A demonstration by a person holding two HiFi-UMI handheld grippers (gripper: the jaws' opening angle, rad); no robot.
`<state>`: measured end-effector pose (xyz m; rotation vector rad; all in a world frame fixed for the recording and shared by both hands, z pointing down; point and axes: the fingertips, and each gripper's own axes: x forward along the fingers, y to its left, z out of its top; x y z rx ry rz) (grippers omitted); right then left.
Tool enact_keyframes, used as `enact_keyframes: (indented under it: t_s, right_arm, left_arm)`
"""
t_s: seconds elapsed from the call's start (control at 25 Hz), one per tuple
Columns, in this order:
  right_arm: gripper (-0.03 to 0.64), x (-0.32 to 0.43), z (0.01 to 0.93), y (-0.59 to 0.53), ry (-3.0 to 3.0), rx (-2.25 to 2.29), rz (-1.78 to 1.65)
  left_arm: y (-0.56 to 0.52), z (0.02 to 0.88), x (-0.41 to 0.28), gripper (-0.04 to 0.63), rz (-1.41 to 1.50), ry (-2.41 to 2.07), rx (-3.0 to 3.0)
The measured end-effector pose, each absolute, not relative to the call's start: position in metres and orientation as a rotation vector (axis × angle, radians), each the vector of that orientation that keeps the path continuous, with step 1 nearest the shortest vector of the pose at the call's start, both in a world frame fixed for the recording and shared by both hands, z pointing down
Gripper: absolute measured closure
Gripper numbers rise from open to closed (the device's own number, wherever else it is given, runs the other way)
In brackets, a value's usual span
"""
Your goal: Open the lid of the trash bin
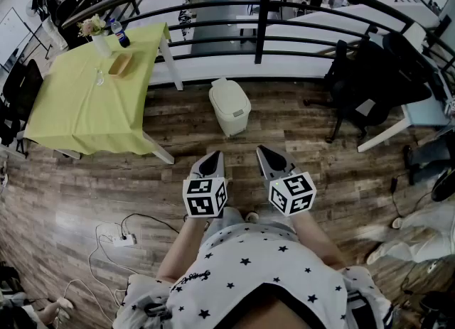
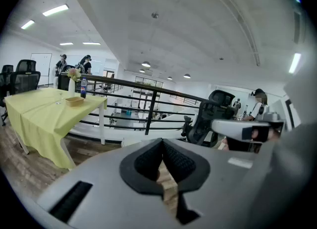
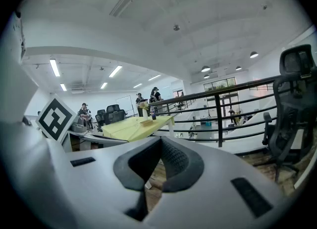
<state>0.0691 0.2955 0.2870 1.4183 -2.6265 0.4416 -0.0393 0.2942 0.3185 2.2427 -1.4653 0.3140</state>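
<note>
Left gripper (image 1: 212,158), right gripper (image 1: 267,152): both closed, empty; jabbing the lid (image 1: 227,92) could skid the twelve-o'clock trash bin (image 1: 232,117).

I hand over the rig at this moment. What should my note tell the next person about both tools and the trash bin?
Left tool: shut, empty, held in front of the body.
Right tool: shut, empty, beside the left one.
Trash bin: white, on the wooden floor ahead of both tools, by the railing, right of the yellow table. Neither tool touches it.
Done: nothing; the lid is closed.
Left: go to the bin and open the lid.
</note>
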Motion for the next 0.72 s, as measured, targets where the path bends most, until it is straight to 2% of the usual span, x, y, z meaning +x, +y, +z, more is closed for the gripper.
enact_keyframes:
  t_s: [0.52, 0.72]
  right_arm:
    - [0.623, 0.072, 0.291, 0.313, -2.658, 1.319, 0.457]
    - [0.623, 0.091, 0.29, 0.308, -2.695, 1.336, 0.563]
  left_arm:
    - [0.312, 0.32, -0.035, 0.583, 0.274, -1.502, 2.189]
    - [0.312, 0.323, -0.02, 0.583, 0.264, -1.503, 2.175]
